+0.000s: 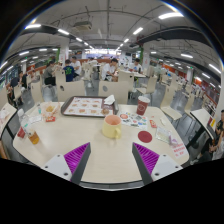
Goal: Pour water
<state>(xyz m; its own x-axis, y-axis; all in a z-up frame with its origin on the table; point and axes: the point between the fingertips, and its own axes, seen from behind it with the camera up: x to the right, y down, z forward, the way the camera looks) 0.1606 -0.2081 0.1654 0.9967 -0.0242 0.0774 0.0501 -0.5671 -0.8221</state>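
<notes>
Gripper (112, 158): two dark fingers, each faced on the inside with a ribbed magenta pad (76, 155), spread wide apart and holding nothing. Table (105, 158): smooth, pale cream top with a rounded outline, bare in the stretch directly between the fingers. Pitcher (112, 126): squat, rounded vessel with a yellowish translucent body and a pinkish top, standing upright on the table just ahead of the fingers and roughly centred on the gap between them, not touched by either. Red lid (145, 136): small flat disc, lying to the right of the pitcher, ahead of the right finger. Dark cup (142, 107): small cylindrical container, beyond the disc. Tray (83, 105): flat rectangular board with a patterned pinkish surface, beyond the pitcher and left of it. Assorted small items (28, 128): cluttered along the table's left side, outside the left finger; details too small to tell. Room: large open hall beyond the table, with further pale tables, chairs and several people (72, 68) seated or standing in the distance. Ceiling: dark, crossed by rows of long bright light strips (137, 30).
</notes>
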